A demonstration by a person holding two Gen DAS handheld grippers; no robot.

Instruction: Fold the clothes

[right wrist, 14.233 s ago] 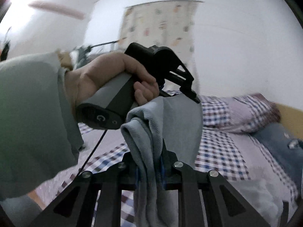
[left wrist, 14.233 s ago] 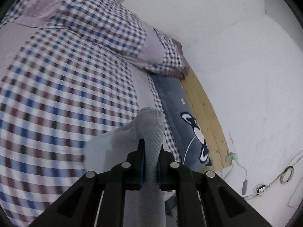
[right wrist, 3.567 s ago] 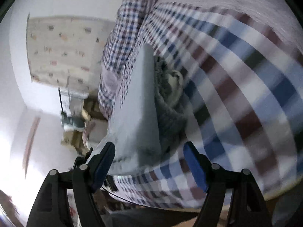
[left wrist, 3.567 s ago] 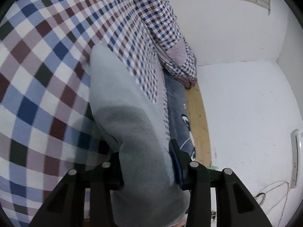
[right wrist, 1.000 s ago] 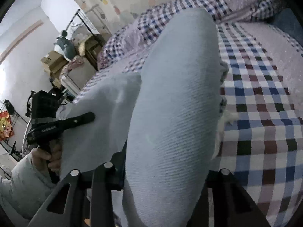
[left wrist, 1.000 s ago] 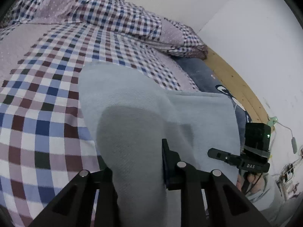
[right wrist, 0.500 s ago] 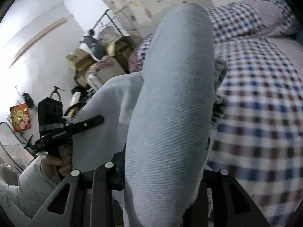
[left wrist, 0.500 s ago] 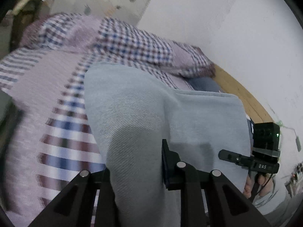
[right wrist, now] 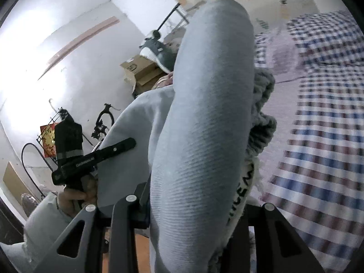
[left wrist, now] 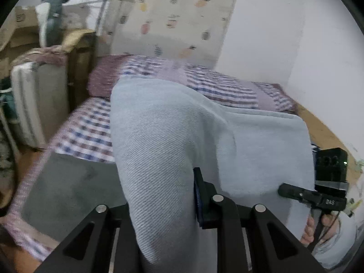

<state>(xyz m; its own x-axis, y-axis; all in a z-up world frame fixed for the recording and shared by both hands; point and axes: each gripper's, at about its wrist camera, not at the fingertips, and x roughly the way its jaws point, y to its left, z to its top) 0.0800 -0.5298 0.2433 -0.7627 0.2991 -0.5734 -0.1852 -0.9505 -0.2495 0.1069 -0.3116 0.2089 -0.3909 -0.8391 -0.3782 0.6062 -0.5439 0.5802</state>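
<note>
Garment (left wrist: 159,141) hides left tool (left wrist: 163,207) (mostly)

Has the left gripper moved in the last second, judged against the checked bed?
Yes. The left gripper, shut on the grey garment, has swung left: the checked bed now sits lower-left, and the patterned curtain has appeared.

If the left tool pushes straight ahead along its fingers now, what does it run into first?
The folded grey garment clamped in the left tool already fills that line. Beyond it probably lies the checked bed, though depth is hard to judge.
</note>
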